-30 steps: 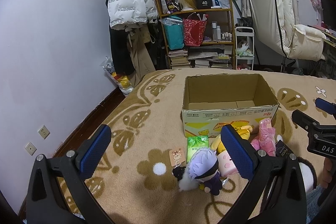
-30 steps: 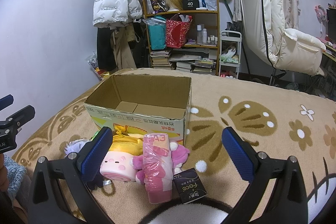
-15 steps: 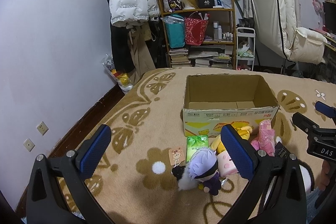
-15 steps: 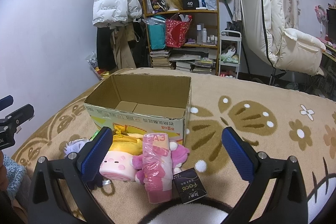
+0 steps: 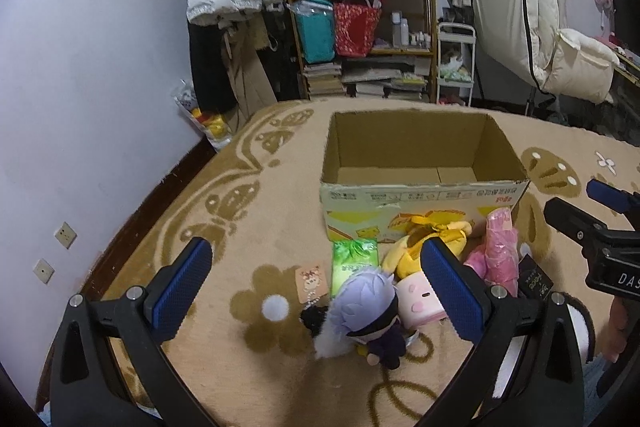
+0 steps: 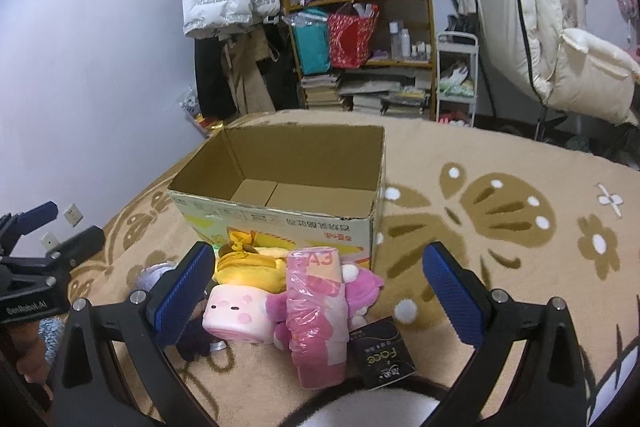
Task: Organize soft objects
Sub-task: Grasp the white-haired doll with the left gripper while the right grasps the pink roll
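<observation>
Before the open brown cardboard box (image 6: 280, 187) on the beige patterned blanket (image 6: 500, 227), soft toys huddle. Both grippers gape wide, empty. The pink plastic-wrapped roll (image 6: 318, 315) lies lengthwise between the right gripper (image 6: 316, 291) fingers, nearer than the left gripper (image 5: 312, 287). A lilac-haired plush doll (image 5: 366, 311) is half hidden from the right view.

Yellow plush (image 6: 256, 265): lower part hidden behind pink block toy (image 6: 236, 319) and pink wrapped roll (image 6: 318, 311).

Doll (image 6: 150, 273): only a sliver of pale hair shows in right view, behind left finger of right gripper (image 6: 316, 301).

Green packet (image 5: 354, 261): near end covered by doll's head.

Box (image 5: 420, 195): print on front too small to read; lower front hidden by toys.

Black-and-white plush (image 6: 360, 407): cut off by bottom edge.

Person's hand (image 5: 618, 331): mostly off frame.
</observation>
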Demonstrator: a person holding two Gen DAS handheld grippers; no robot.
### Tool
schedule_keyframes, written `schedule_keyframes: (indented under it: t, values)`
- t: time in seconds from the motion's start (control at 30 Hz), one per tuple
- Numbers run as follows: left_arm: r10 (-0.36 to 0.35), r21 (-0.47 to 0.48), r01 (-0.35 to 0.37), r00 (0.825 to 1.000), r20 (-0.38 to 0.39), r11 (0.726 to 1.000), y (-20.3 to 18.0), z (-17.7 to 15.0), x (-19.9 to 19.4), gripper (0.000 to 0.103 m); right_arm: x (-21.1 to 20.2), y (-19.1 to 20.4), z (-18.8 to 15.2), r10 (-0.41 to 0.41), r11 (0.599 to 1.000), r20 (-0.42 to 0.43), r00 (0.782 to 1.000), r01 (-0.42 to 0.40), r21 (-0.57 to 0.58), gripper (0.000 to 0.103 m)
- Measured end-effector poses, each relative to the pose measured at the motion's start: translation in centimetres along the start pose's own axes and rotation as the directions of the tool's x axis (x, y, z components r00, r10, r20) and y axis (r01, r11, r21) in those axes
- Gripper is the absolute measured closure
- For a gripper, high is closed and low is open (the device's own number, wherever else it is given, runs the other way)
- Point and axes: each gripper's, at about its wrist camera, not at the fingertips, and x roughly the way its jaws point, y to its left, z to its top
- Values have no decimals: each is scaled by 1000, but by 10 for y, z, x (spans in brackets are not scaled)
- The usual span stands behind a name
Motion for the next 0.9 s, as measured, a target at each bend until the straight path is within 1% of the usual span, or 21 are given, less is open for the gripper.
schedule_keyframes:
  t: [0.03, 0.2, 0.23, 0.4, 0.43, 0.5, 0.53, 0.67, 0.83, 0.87, 0.9]
  values:
    - [-9, 1, 9, 1000, -14, 1000, -2, 0, 4, 0, 4, 0, 1, 7, 1000, -9, 1000, -7, 2, 0]
    - [-23, 24, 25, 997, -75, 999, -11, -6, 26, 0, 25, -1, 1, 48, 999, -63, 997, -47, 17, 14]
    - [-25, 27, 27, 996, -84, 999, -13, -7, 30, 0, 28, 0, 0, 54, 998, -71, 996, -53, 18, 16]
    - [-30, 42, 36, 990, -138, 998, -18, -11, 50, 0, 52, 0, -3, 87, 996, -128, 988, -87, 4, 29]
    - [-32, 43, 39, 988, -150, 998, -19, -12, 55, 0, 57, -1, -4, 91, 996, -137, 986, -91, 5, 30]
    - [-27, 52, 36, 986, -165, 998, -20, -12, 62, 0, 66, -3, -7, 113, 994, -160, 981, -112, 15, 38]
    - [-25, 58, 36, 985, -173, 998, -21, -13, 65, 0, 70, -4, -8, 121, 993, -170, 978, -120, 21, 39]
    - [-26, 67, 42, 976, -217, 997, -24, -19, 81, 0, 82, -9, -13, 145, 989, -197, 970, -141, 35, 43]
    - [-40, 80, 62, 965, -258, 995, -29, -24, 94, 0, 95, -14, -19, 173, 985, -228, 958, -164, 58, 43]
    - [-45, 82, 69, 964, -264, 994, -30, -24, 95, 1, 97, -15, -20, 174, 985, -227, 958, -164, 61, 43]
    - [-50, 86, 75, 962, -269, 993, -31, -26, 96, 4, 97, -14, -20, 174, 985, -225, 959, -166, 57, 43]
